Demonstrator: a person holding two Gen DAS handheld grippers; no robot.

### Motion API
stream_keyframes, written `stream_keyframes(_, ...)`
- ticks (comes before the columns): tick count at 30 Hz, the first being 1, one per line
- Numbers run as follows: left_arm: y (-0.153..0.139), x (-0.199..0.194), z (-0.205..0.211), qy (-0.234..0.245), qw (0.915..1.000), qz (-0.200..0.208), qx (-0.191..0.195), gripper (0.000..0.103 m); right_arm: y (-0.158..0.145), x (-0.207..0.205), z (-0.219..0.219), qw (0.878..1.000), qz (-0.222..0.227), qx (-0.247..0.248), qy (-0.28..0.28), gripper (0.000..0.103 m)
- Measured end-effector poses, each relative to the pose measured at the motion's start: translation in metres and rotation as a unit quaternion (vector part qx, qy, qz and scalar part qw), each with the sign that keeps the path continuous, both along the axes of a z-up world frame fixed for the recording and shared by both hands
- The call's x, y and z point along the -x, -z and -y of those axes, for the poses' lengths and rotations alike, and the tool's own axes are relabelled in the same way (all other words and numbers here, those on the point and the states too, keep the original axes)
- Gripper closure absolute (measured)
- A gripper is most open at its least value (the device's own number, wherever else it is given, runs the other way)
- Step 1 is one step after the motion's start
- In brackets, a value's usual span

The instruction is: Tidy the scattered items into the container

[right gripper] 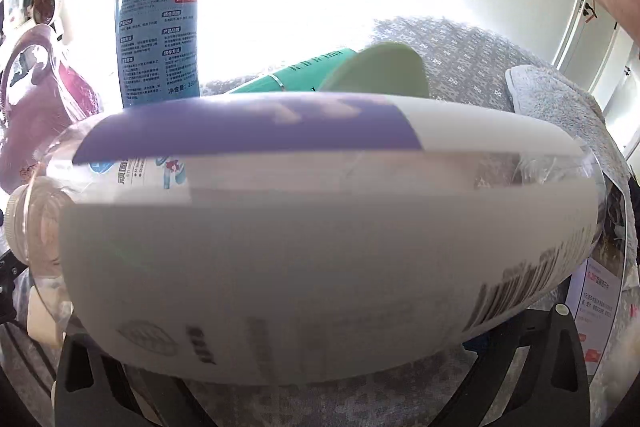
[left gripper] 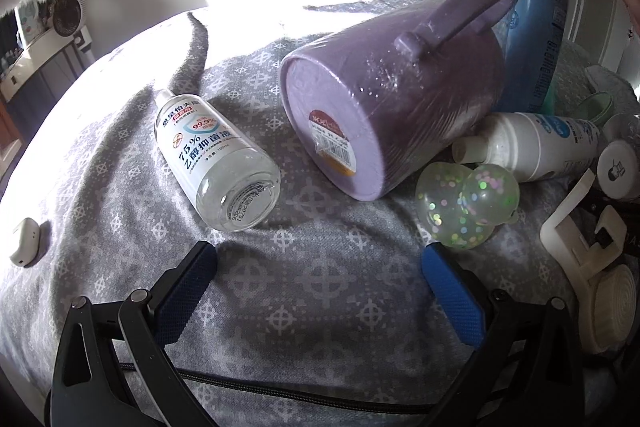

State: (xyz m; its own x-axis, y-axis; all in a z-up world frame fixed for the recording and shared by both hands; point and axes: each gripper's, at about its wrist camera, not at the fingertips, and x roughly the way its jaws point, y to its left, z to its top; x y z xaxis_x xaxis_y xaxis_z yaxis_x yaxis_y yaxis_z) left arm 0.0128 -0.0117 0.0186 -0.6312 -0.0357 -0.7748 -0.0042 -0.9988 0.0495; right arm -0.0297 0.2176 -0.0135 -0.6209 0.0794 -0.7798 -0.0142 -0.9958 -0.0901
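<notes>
While the left gripper [left gripper: 318, 269] gapes wide at lower centre, the right gripper's grip on the white bottle [right gripper: 320, 247] cannot be told.

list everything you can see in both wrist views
sanitiser bottle: 1, clear with white label, lying on the bedspread, left of the mug
mug: 1, purple, on its side, base toward camera
spray can: 1, blue, upright behind the mug
white bottle: 1, white, lying right of the mug
glitter toy: 1, clear with sequins, in front of the white bottle
small white case: 1, white, far left
bedspread: 1, grey patterned, under everything
large bottle: 1, clear with white and purple label, filling the right wrist view
teal tube: 1, teal, behind the large bottle
left gripper: fingers blue, open, empty
right gripper: fingers hidden behind the large bottle
</notes>
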Motion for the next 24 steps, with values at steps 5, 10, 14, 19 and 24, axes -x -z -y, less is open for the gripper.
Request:
stream_keyframes(5,0.000,0.000,0.000,0.000,1.0000,0.000,0.000,0.000,0.004,0.002,0.000,1.000,0.000,0.000,0.000,0.000)
stream_keyframes(10,0.000,0.000,0.000,0.000,1.0000,0.000,0.000,0.000,0.004,0.002,0.000,1.000,0.000,0.000,0.000,0.000)
stream_keyframes(14,0.004,-0.002,-0.008,0.000,1.0000,0.000,0.001,0.000,0.006,-0.008,-0.010,1.000,-0.001,0.001,0.000,0.000)
stream_keyframes(19,0.003,-0.003,-0.009,0.000,1.0000,0.000,0.001,0.000,0.005,-0.013,-0.008,1.000,-0.001,0.001,0.000,0.000)
stream_keyframes(24,0.003,-0.003,-0.009,0.000,1.0000,0.000,0.000,0.000,0.004,-0.013,-0.008,1.000,-0.001,0.001,0.000,0.000)
